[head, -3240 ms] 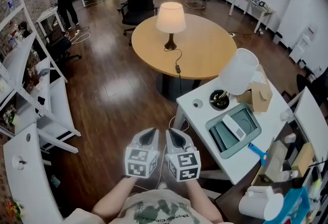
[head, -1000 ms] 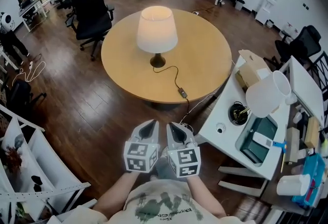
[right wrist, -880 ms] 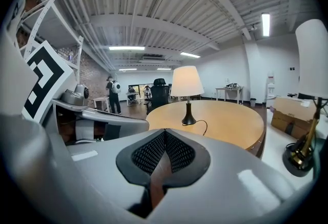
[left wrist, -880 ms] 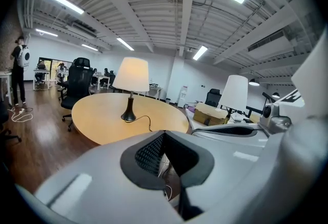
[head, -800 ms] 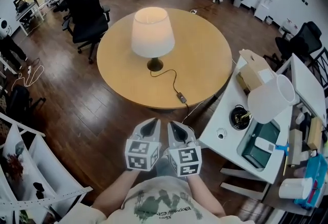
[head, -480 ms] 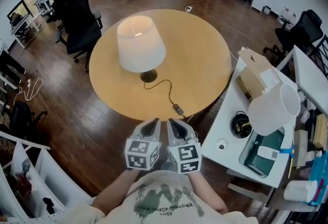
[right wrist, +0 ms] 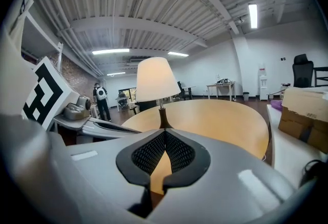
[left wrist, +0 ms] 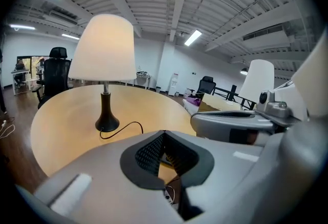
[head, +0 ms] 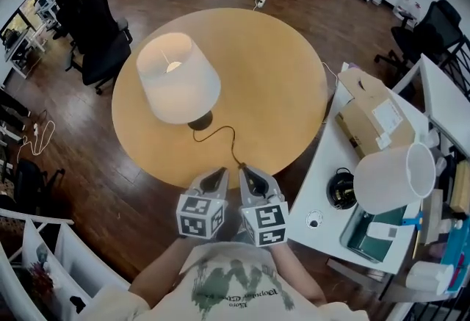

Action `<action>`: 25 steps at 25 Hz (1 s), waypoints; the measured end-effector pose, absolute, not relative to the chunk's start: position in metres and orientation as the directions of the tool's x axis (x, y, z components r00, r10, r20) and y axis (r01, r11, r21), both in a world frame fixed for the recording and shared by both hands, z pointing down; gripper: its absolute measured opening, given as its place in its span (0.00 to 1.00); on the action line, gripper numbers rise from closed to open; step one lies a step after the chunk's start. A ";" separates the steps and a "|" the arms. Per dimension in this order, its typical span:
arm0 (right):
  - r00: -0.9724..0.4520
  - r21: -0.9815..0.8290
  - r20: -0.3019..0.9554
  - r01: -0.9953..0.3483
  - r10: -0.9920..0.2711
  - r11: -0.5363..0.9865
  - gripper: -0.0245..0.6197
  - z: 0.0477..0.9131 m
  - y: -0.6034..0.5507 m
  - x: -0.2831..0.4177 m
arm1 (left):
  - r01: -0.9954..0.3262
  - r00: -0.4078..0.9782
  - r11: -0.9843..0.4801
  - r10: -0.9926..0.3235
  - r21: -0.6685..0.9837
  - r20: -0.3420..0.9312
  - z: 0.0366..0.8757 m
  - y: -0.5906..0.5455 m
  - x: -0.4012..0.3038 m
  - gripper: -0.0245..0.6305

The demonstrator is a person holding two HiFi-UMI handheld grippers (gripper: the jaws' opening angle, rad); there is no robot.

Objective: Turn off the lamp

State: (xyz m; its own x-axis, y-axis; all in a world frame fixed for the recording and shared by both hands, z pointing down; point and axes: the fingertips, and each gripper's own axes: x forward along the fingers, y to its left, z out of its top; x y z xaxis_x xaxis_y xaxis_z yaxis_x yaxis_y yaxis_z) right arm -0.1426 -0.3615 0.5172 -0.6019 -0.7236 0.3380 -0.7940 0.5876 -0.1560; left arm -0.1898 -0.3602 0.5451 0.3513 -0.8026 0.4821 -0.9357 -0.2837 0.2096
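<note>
A table lamp with a lit cream shade (head: 178, 78) and a dark base (head: 198, 121) stands on the round wooden table (head: 272, 55). Its black cord (head: 220, 134) runs from the base toward the near table edge and disappears under my grippers. Side by side over that edge, my left gripper (head: 219, 174) and right gripper (head: 247, 172) are both shut and hold nothing. In the left gripper view the lamp (left wrist: 105, 48) stands ahead to the left, its cord (left wrist: 128, 128) curling toward my left gripper (left wrist: 164, 135). In the right gripper view the lamp (right wrist: 155, 79) stands straight ahead beyond my right gripper (right wrist: 165, 134).
A white desk (head: 323, 198) at the right carries a cardboard box (head: 371, 117), an unlit white lamp shade (head: 393, 178) and a teal tray (head: 367, 235). Black office chairs (head: 95, 33) stand beyond the table's left side. A white shelf (head: 37, 253) is at the lower left.
The view has closed in on the round table: the lamp and cord have come nearer, and both shut grippers now reach the table's near edge. The lamp stays lit.
</note>
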 end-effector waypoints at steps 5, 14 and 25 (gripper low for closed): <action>-0.558 -0.168 0.362 -0.827 -0.747 0.537 0.04 0.528 -0.369 -0.129 | -0.920 0.392 -0.327 -0.770 0.215 0.504 0.562 -0.372 -0.182 0.04; -0.429 -0.155 0.407 -0.903 -0.807 0.401 0.04 0.539 -0.388 -0.112 | -0.850 0.517 -0.472 -0.671 0.232 0.531 0.586 -0.389 -0.166 0.05; -0.248 -0.149 0.464 -0.968 -0.851 0.201 0.04 0.551 -0.382 -0.102 | -0.703 0.665 -0.649 -0.458 0.289 0.590 0.634 -0.390 -0.152 0.17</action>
